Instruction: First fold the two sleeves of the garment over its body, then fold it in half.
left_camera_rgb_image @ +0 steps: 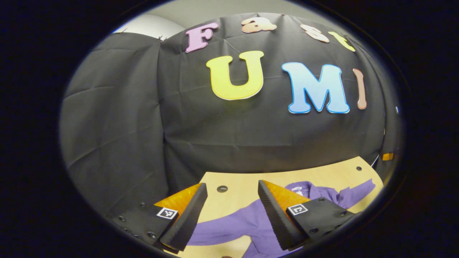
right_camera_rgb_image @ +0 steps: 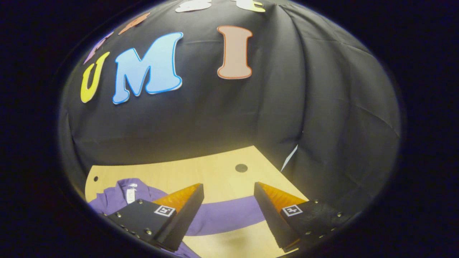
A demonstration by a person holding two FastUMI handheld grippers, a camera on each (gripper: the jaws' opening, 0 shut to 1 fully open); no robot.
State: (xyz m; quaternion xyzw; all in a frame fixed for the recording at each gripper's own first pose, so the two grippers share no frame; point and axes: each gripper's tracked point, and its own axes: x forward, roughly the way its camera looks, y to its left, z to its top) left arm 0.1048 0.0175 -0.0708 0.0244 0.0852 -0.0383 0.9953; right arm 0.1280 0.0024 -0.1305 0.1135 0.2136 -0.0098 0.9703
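Two grippers are up above the worktop [left_camera_rgb_image: 236,200], both with their fingers spread wide and nothing between them. Starting on your left, in the left gripper view, your left gripper [left_camera_rgb_image: 232,195] hangs over the near part of the pale wooden worktop, and the purple garment [left_camera_rgb_image: 251,218] lies flat on the wood below and beyond it. One sleeve [left_camera_rgb_image: 215,234] runs out to the left under that gripper's left finger, still stretched away from the body. Past the right finger you can see the collar with its white tag [left_camera_rgb_image: 297,189], and further right the other sleeve [left_camera_rgb_image: 358,191] reaches towards the worktop's far corner. Dark round holes [left_camera_rgb_image: 222,188] dot the wood near the back edge. Moving to the right gripper view, your right gripper [right_camera_rgb_image: 228,191] is likewise held open over the garment [right_camera_rgb_image: 118,195], whose collar and tag sit at the left of the view. A sleeve [right_camera_rgb_image: 226,215] lies straight across the wood, passing beneath the gap between the two fingers without touching either, and bare worktop [right_camera_rgb_image: 200,172] stretches behind it
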